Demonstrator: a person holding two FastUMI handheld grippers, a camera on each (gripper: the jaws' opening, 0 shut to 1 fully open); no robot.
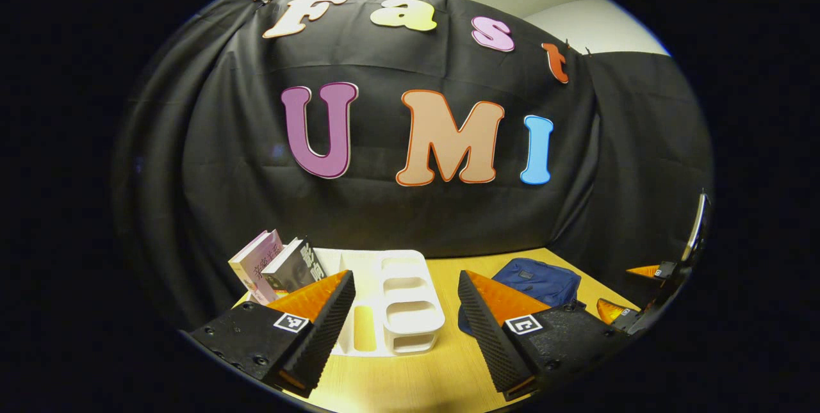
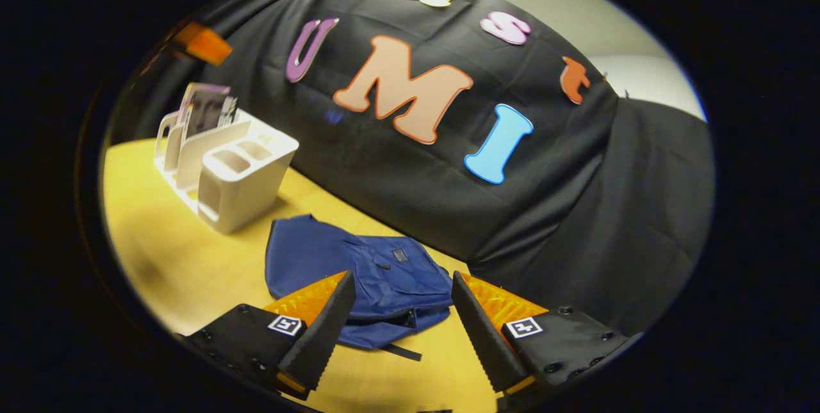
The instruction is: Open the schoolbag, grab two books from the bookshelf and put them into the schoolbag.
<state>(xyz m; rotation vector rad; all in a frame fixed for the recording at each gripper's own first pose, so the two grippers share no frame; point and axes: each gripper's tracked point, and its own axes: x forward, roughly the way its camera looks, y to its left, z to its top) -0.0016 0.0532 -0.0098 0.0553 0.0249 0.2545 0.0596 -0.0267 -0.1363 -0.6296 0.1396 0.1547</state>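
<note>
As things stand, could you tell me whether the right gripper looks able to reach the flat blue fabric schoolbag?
Probably yes: the right gripper is open, pointing at the blue fabric schoolbag, with nothing between them.

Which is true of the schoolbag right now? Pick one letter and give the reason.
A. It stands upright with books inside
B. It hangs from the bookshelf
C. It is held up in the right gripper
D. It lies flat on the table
D: the blue schoolbag lies flat on the yellow table, apart from the white bookshelf, with the open right gripper empty above it.
</note>
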